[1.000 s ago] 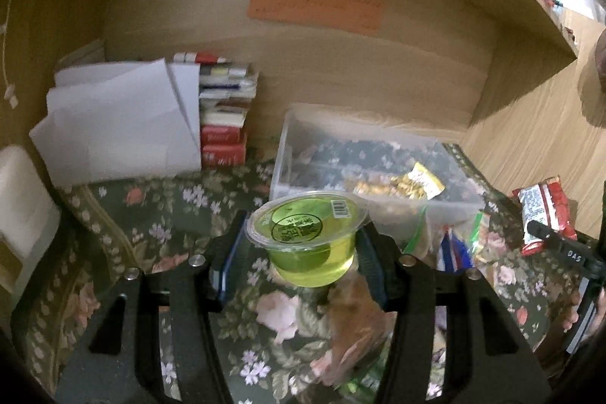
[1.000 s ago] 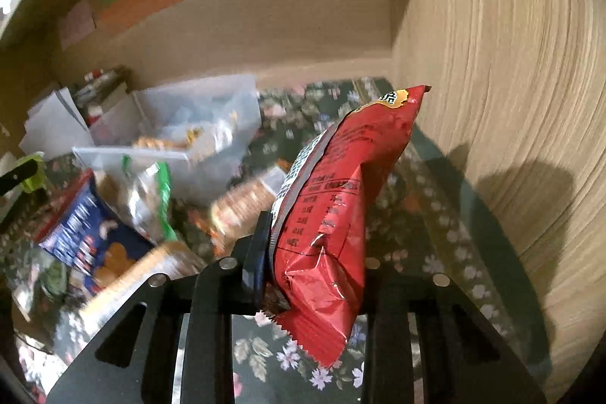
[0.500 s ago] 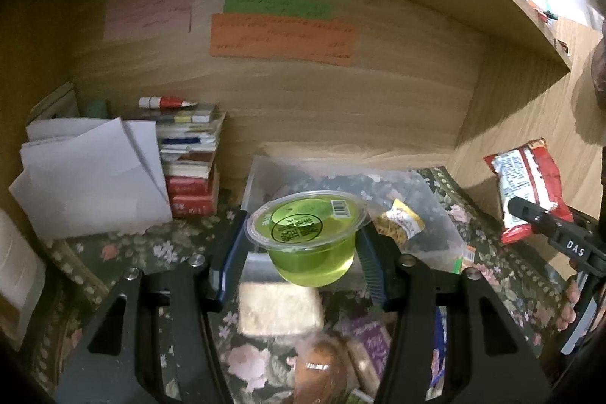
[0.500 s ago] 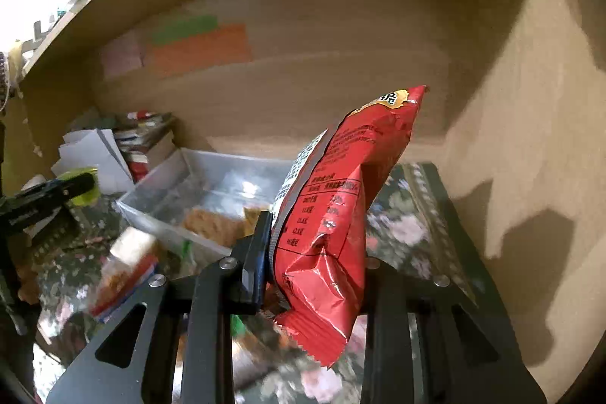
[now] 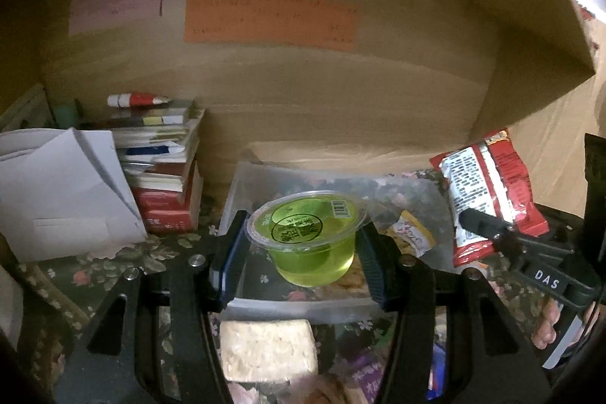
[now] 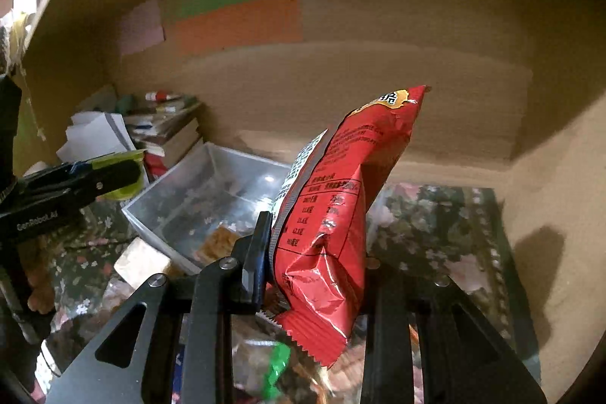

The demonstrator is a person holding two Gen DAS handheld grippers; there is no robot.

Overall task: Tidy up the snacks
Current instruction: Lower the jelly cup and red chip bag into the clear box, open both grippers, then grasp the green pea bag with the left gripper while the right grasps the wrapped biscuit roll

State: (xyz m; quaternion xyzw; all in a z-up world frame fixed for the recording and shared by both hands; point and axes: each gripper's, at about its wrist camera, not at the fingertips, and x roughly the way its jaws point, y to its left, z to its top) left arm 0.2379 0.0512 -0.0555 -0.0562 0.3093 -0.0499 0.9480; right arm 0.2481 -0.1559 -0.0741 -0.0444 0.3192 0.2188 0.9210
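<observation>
My left gripper [image 5: 301, 245] is shut on a green jelly cup [image 5: 308, 237] with a sealed lid, held above the near edge of a clear plastic bin [image 5: 242, 184]. The bin holds a yellow snack packet [image 5: 411, 233] and some crackers. My right gripper [image 6: 316, 248] is shut on a red snack bag [image 6: 337, 214], which stands upright over the bin's [image 6: 151, 226] right side. The red bag [image 5: 488, 199] and right gripper also show at the right of the left wrist view. The left gripper [image 6: 110, 173] with the cup shows at the left of the right wrist view.
A flowered cloth [image 5: 75, 275] covers the desk inside a wooden alcove. Stacked books [image 5: 166, 169] and white papers [image 5: 60, 192] stand at the back left. Loose snacks lie in front of the bin, among them a pale wrapped cracker [image 5: 269, 349]. Coloured notes [image 5: 269, 17] hang on the back wall.
Both grippers have moved forward and a little up toward the bin, each still holding its snack. The bin now lies right under the cup, and the red bag hangs over it.
</observation>
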